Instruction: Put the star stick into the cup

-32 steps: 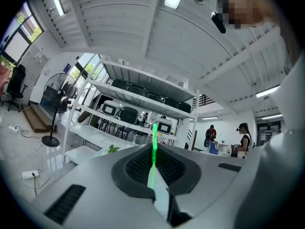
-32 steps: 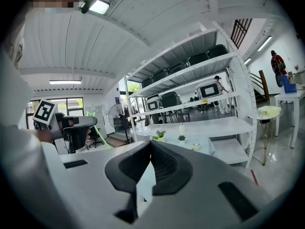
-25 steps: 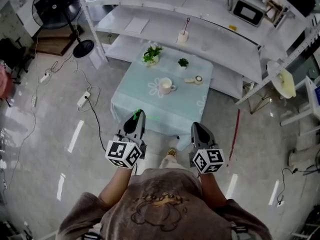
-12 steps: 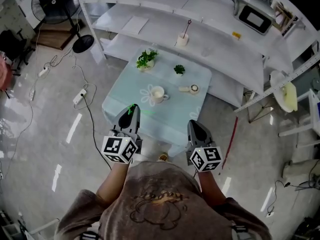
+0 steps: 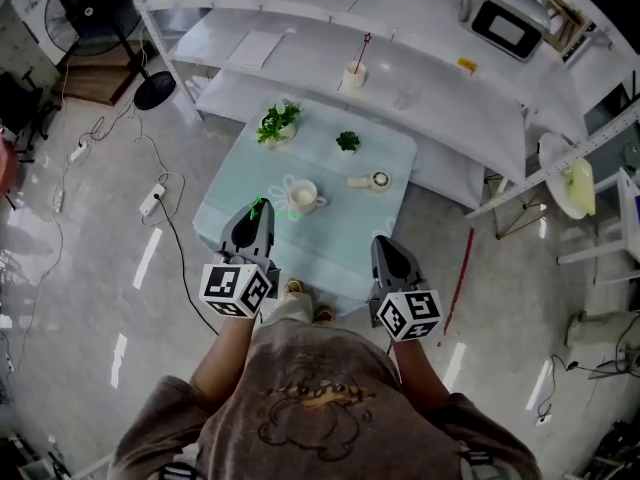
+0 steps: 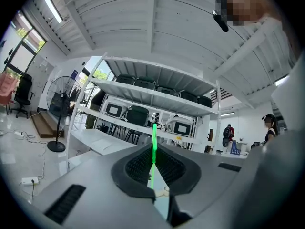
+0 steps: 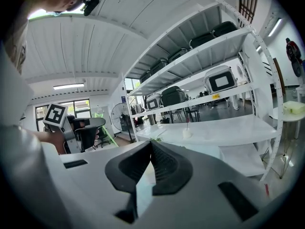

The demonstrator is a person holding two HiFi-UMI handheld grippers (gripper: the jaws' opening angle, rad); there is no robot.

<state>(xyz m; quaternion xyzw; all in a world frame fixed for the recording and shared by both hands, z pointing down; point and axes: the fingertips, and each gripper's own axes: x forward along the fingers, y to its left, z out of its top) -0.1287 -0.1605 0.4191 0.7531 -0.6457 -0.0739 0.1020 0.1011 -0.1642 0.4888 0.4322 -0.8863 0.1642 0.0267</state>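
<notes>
Left tool (image 5: 257, 218) neared cup (image 5: 303, 196); star stick (image 6: 154, 147) tip unclear.

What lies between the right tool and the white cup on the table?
Only bare tablecloth lies between the right tool and the cup; the head view shows this.

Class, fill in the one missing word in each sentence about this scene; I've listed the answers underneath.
1. The left gripper has its jaws shut on a thin ___ stick.
2. The right gripper has its jaws shut, and they hold ___.
3. The white cup stands on the cloth-covered ___.
Missing words: green; nothing; table.
</notes>
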